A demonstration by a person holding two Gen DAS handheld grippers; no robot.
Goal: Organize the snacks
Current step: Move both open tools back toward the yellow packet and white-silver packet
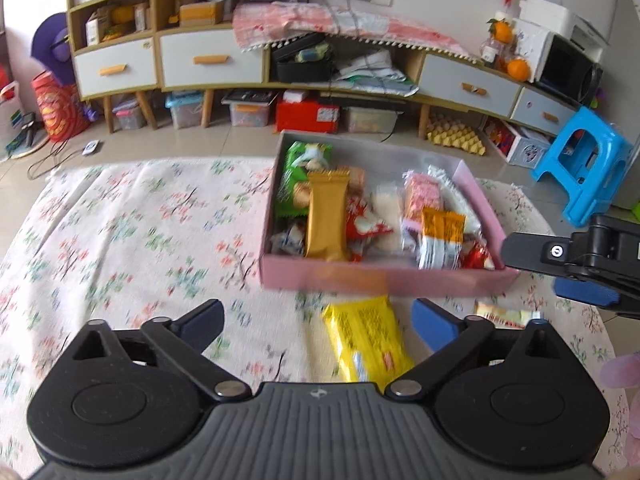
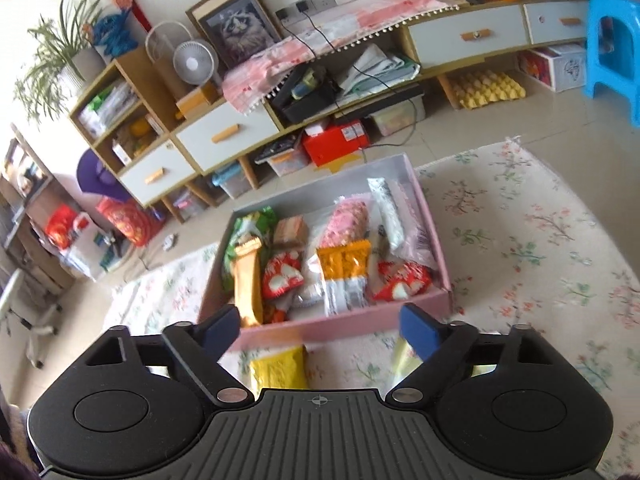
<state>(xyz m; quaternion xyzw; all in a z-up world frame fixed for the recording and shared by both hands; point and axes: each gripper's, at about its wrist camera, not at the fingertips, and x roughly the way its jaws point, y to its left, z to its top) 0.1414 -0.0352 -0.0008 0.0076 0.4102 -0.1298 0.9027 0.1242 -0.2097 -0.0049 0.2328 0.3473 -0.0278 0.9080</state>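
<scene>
Pink shallow box (image 1: 384, 280) on a floral cloth (image 1: 120, 240), open at the top and filled with wrapped snacks. Left to right inside it: a green packet (image 1: 298, 176) against the left wall; a gold bar wrapper (image 1: 326, 216) lying lengthwise and reaching the near wall; red-and-white packets (image 1: 366, 224); a pale translucent packet (image 1: 388, 208); a pink speckled packet (image 1: 422, 194); an orange-and-clear packet (image 1: 440, 240) toward the near right corner.

Outside the box, on the cloth just before its near wall, lies a yellow packet (image 1: 366, 344), and further right a small pale packet (image 1: 506, 316), partly hidden.

Left tool (image 1: 316, 316): fingers spread wide, nothing between the pads; the yellow packet lies on the cloth below the gap, nearer the right finger (image 1: 434, 322), untouched. The box stands beyond the fingertips, slightly right of centre.

Right tool (image 2: 320, 326): fingers likewise spread wide and empty. In its own view the near wall of the box spans the gap between the fingertips, and the yellow packet (image 2: 280, 370) shows below the gap. In the left wrist view this tool (image 1: 552, 272) enters from the right edge, beside the near right corner of the box.
</scene>
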